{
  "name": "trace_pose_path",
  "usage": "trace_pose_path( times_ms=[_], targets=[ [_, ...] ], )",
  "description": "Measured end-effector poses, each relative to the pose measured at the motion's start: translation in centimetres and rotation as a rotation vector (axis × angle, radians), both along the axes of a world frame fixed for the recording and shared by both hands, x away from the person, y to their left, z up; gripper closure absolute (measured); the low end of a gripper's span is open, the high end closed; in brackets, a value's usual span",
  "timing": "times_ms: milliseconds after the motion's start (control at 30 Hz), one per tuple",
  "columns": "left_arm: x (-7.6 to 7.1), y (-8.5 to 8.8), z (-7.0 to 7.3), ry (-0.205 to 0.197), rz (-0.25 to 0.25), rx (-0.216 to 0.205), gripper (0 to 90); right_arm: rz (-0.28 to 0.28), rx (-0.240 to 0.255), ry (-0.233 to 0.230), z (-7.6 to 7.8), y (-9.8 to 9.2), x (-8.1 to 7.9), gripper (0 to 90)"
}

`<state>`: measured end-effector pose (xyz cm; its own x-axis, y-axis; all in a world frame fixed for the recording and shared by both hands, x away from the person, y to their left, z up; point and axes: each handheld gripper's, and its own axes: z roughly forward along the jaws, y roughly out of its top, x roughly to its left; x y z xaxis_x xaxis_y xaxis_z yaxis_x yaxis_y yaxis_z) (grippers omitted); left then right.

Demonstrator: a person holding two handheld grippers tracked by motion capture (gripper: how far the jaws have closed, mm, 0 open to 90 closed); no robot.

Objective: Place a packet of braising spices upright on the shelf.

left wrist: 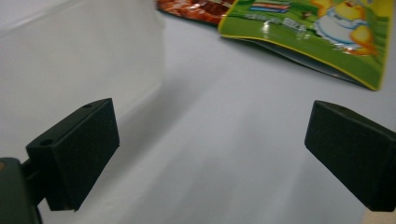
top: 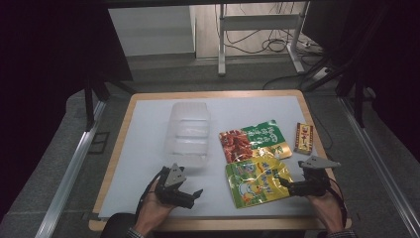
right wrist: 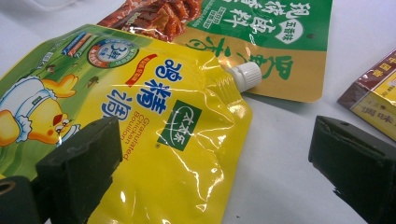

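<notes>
A yellow-green spouted pouch [top: 257, 181] with a cartoon chick lies flat at the front right of the table; it fills the left of the right gripper view [right wrist: 140, 107], its white cap [right wrist: 245, 74] pointing away. My right gripper [top: 289, 187] is open at the pouch's right edge [right wrist: 215, 163], one jaw over the pouch, the other over bare sheet. A green and red pouch [top: 252, 141] lies just behind. My left gripper [top: 194, 197] stands open over bare sheet [left wrist: 210, 154], in front of a clear plastic container [top: 188, 134].
A small red and yellow box [top: 303, 138] lies at the right edge of the white sheet [top: 148, 124]. The container's translucent wall [left wrist: 70, 60] stands close on the left in the left gripper view. Dark stands and cables are beyond the table.
</notes>
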<state>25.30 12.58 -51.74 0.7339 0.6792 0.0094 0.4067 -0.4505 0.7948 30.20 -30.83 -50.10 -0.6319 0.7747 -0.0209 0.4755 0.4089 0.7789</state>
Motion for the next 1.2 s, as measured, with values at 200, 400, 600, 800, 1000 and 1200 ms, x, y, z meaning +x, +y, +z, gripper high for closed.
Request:
trace_pose_path(
  times_ms=[200, 400, 600, 800, 1000, 1200],
  targets=[
    [-0.1, -1.0, 0.3, -0.001, -0.024, -0.002, 10.1, 0.001, -0.005, -0.005, 0.1, 0.0, 0.0, 2.6],
    [-0.2, -2.4, 0.3, 0.008, -0.083, 0.021, 21.2, 0.0, -0.008, -0.008, 0.1, -0.1, 0.0, 2.6],
    [-0.2, -3.7, 0.5, 0.007, -0.118, 0.002, 32.5, 0.003, -0.015, -0.01, 0.1, -0.1, -0.1, 2.6],
    [0.2, -4.6, 0.3, 0.012, -0.132, -0.013, 42.4, 0.006, -0.02, -0.002, 0.2, -0.2, 0.0, 2.8],
    [0.6, -5.7, 0.2, 0.014, -0.156, -0.018, 55.1, 0.004, -0.023, 0.003, 0.2, -0.2, 0.0, 2.9],
    [1.6, -7.2, 0.1, 0.011, -0.167, 0.003, 73.2, 0.006, -0.03, 0.011, 0.1, -0.2, 0.1, 3.0]
  ],
)
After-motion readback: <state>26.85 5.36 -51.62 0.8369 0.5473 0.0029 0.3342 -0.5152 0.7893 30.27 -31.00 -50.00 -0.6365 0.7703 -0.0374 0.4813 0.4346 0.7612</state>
